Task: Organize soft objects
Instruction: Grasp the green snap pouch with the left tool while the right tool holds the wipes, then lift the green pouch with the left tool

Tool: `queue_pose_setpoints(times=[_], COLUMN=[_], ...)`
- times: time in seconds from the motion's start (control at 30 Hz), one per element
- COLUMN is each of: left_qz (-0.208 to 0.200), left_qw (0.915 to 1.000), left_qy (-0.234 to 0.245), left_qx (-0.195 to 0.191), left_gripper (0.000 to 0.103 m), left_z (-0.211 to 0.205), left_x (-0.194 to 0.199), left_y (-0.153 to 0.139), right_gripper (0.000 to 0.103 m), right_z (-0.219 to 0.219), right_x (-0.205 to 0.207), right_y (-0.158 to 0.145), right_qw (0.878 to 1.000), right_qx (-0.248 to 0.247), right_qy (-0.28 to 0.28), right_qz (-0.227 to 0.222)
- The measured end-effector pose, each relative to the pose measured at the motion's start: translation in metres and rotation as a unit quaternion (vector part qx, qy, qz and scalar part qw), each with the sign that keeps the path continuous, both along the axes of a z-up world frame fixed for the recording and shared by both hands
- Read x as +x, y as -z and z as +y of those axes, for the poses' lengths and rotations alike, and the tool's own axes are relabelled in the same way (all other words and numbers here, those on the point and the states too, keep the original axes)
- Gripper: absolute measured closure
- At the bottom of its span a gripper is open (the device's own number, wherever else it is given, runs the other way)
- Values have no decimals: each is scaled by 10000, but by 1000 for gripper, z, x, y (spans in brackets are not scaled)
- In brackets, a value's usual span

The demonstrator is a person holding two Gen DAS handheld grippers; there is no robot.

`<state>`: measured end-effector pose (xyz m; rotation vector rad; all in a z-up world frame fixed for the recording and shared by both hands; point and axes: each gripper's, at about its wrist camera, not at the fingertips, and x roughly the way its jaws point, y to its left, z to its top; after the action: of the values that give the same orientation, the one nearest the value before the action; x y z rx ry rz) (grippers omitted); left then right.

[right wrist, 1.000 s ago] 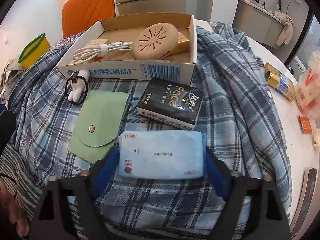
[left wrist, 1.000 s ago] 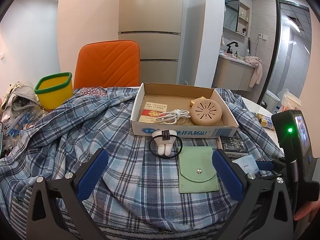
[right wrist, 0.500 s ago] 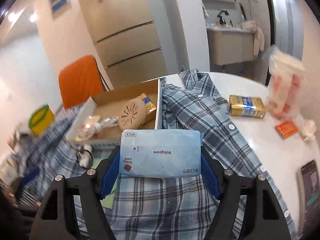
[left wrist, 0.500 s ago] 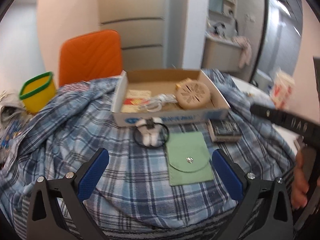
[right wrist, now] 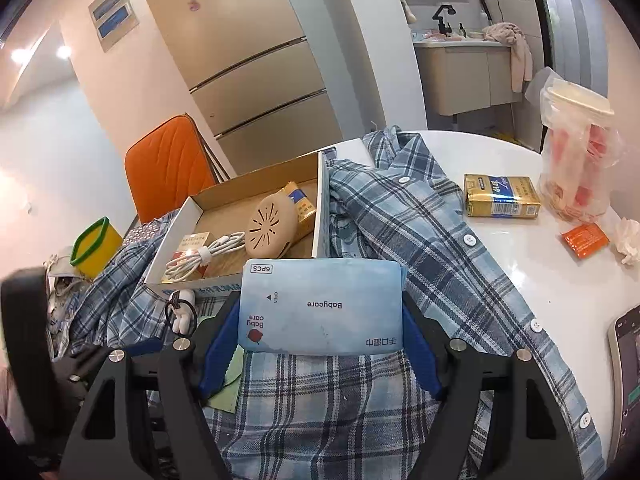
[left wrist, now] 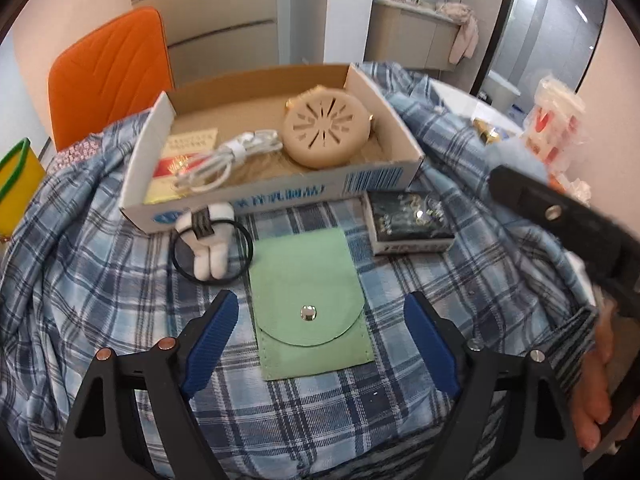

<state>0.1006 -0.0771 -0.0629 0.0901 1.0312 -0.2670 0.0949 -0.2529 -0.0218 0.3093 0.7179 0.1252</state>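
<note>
While your right gripper (right wrist: pixel 320 344) is carrying the clamped wipes pack (right wrist: pixel 322 310), now lifted off the shirt (right wrist: pixel 420 240), your left gripper (left wrist: pixel 320 340) is dropping over the green pouch (left wrist: pixel 310 304), fingers narrowing but apart; the box (left wrist: pixel 380 178) is lying just beyond.

On the blue plaid shirt (left wrist: pixel 100 280) I see the green snap-flap pouch (left wrist: pixel 308 304) before the open cardboard box (left wrist: pixel 384 172), the black hair tie with white plush charm (left wrist: pixel 210 242) left, the dark tissue pack (left wrist: pixel 408 224) right.
</note>
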Motion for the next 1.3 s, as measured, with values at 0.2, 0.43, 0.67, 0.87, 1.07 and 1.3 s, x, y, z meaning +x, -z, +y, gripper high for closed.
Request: queue_pose_setpoints(times=[0.2,0.43,0.67,0.87,1.07,1.3], left_qz=[162,213,76,-649,-1675,-2549], left_qw=[9998,9995,10000,9976,9851,9661], left_qy=[-40,-36,-28,-183,-329,-358], left_qx=[104,243,-2,-183,-213,-206], left_gripper=[19,34,35,35,35,35], left_z=[-3,-6,0,17,29,39], left_x=[6,9,4,-18,-42,-62], left_y=[16,26,18,-5,-33,-54], right_gripper=[27,27,27,27,27,27], right_z=[-1,7,6,7,12,21], right_x=[1,-4,-3,-4,-10,-12], right_y=[2,-2,0,-1,-6,-8], right_qw=[10000,9998,9998,9997,9988,9976], right_qx=[43,-171,-186,-204,-321,-475], right_qy=[7,-93,-91,-104,-180,-311], right_qz=[69,-33,14,-80,-313,-397])
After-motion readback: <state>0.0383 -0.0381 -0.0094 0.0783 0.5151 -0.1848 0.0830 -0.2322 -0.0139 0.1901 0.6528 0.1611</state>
